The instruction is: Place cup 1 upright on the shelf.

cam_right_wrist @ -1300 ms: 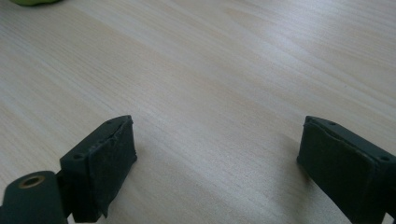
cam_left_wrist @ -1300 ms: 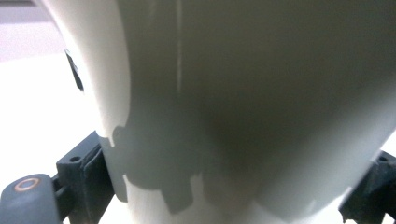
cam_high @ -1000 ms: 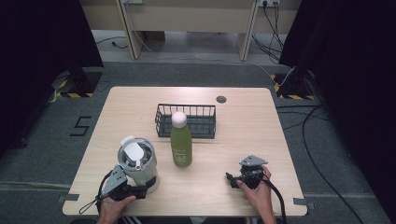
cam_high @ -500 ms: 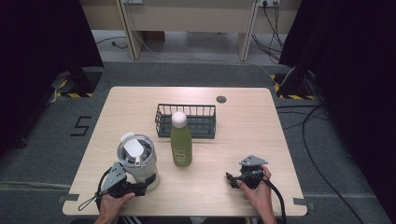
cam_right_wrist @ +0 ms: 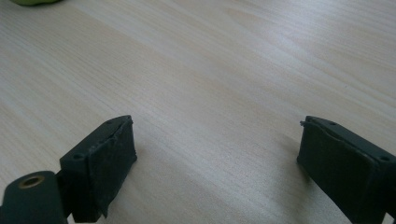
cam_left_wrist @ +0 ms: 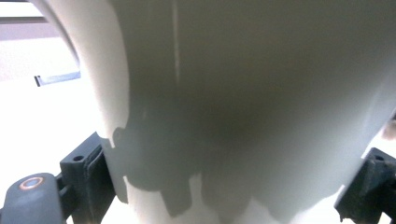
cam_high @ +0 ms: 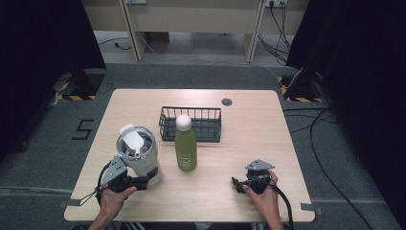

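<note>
The left gripper [cam_high: 143, 182] is holding the white cup [cam_high: 139, 153] near its bottom, at the front left part of the table [cam_high: 249, 139]. Its two black jaws are pressing on both sides of the cup, and up close the cup's white wall [cam_left_wrist: 243, 93] is sitting right between them. The cup is standing up, with a white lid on top. Just beside it, to the right, a green bottle [cam_high: 185, 143] with a white cap is standing up too. A black wire basket [cam_high: 191, 123] is sitting just behind the bottle. The right gripper [cam_high: 238, 183] is resting low at the front right of the table, well apart from the bottle. Its jaws are standing wide apart, with bare wood [cam_right_wrist: 210, 93] between them.
</note>
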### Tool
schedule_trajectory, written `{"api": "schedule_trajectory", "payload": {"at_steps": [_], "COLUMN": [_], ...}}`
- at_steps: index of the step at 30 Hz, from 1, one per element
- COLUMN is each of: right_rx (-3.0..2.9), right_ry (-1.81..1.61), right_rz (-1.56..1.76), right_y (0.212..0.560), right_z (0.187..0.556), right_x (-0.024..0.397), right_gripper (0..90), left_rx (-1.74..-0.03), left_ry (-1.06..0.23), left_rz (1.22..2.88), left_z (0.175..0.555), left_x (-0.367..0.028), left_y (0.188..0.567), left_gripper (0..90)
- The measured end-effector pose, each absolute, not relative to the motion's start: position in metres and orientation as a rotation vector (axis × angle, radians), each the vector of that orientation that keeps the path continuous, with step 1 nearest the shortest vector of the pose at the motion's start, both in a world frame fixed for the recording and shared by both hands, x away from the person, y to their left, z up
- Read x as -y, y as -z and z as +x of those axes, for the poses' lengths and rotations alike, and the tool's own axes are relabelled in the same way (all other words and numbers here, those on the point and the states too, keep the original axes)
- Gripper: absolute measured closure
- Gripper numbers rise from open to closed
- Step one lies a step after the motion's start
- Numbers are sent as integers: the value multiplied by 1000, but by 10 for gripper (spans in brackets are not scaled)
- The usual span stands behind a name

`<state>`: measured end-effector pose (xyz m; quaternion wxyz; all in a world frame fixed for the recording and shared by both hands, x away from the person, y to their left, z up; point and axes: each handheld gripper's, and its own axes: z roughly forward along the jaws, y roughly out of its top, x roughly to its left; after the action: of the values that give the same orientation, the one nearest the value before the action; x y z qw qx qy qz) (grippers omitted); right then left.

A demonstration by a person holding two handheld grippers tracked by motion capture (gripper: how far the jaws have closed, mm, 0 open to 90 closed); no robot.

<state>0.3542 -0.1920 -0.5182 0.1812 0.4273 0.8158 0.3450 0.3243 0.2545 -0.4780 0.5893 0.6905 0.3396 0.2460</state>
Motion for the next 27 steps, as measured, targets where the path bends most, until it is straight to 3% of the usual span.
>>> {"api": "schedule_trajectory", "payload": {"at_steps": [27], "right_rx": [-2307], "right_ry": [-973], "right_rz": [1201], "right_y": [518], "right_z": [355], "right_x": [192], "right_gripper": [108], "left_rx": [-770], "left_ry": [-633], "left_rz": [1615], "left_z": [361], "left_x": [-253], "left_y": [439], "left_gripper": [111]}}
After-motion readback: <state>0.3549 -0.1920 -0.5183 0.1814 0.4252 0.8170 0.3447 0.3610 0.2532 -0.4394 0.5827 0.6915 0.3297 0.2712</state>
